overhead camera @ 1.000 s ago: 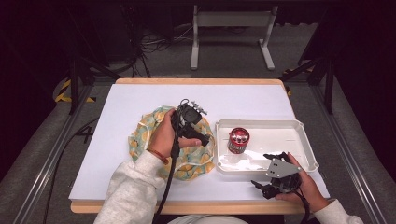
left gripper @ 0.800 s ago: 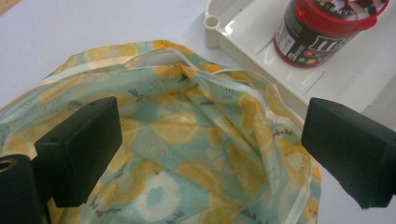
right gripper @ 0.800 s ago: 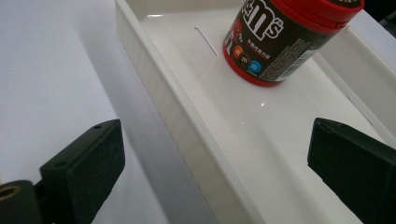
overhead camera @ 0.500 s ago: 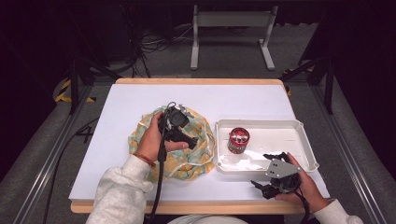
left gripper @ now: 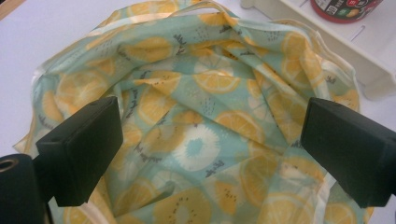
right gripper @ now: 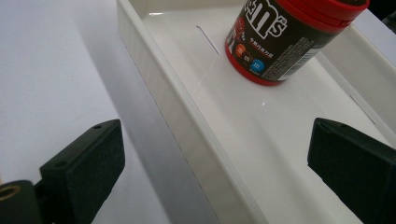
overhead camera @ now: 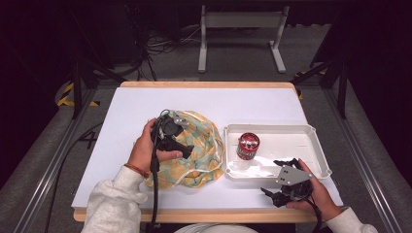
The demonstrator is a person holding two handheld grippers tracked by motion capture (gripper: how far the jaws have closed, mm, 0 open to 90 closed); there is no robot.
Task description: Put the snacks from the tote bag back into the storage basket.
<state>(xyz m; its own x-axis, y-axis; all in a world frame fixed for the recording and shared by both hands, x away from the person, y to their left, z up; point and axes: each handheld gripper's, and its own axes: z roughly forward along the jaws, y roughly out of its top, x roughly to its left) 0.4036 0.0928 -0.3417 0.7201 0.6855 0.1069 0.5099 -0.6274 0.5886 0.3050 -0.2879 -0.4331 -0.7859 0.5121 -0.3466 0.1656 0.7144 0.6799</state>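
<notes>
A: Left gripper (left gripper: 205,154)?

B: Jaws spread wide, nothing between them. It hangs directly over the fruit-print cloth bag (left gripper: 205,107), whose crumpled opening lies beneath and ahead of the jaws. In the high view the left hand (overhead camera: 145,148) holds it above the bag's left part.

A: Right gripper (right gripper: 210,172)?

B: Jaws likewise parted, empty. It sits at the table's near edge, just outside the white tray (right gripper: 187,140); the tray's near wall runs between the jaws. A red-lidded candy canister (right gripper: 289,37) stands upright inside the tray, ahead and to the right.

A: Bag against tray?

B: Just beside; contact indeterminate.
</notes>
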